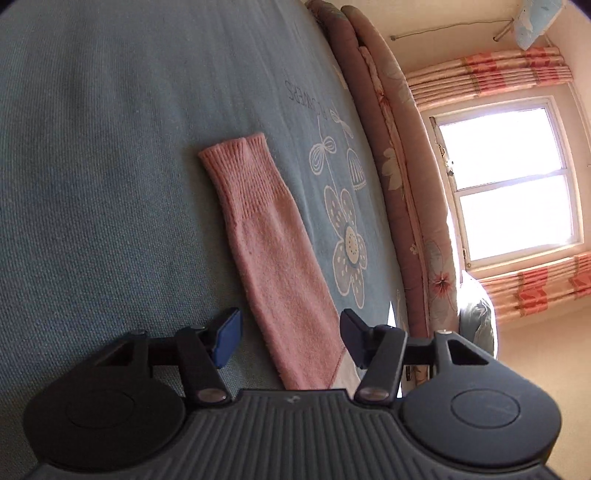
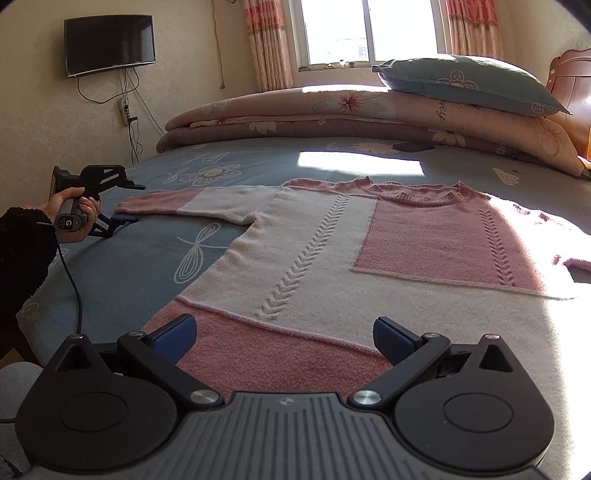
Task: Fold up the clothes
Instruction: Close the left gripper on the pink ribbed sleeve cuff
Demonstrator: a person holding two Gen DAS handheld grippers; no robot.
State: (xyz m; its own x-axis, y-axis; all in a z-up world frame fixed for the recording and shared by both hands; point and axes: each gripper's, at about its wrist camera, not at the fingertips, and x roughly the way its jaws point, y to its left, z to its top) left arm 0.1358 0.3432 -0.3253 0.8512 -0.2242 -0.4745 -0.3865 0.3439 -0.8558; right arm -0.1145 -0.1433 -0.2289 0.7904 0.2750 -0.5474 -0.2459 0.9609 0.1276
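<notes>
A pink-and-white cable-knit sweater lies flat, front up, on a bed spread with a blue-grey flower-printed sheet. Its pink sleeve stretches toward nine o'clock, passing between the left tool's parted pads without touching them. The right tool stands wide apart above the hem, holding nothing. At twelve o'clock lie a folded floral quilt and blue pillow, then a sunlit window; a black wall television hangs at ten.

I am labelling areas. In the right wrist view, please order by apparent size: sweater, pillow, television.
1. sweater, largest, though nearest the camera
2. pillow
3. television, smallest; it hangs farthest away, so its real size is unsure
</notes>
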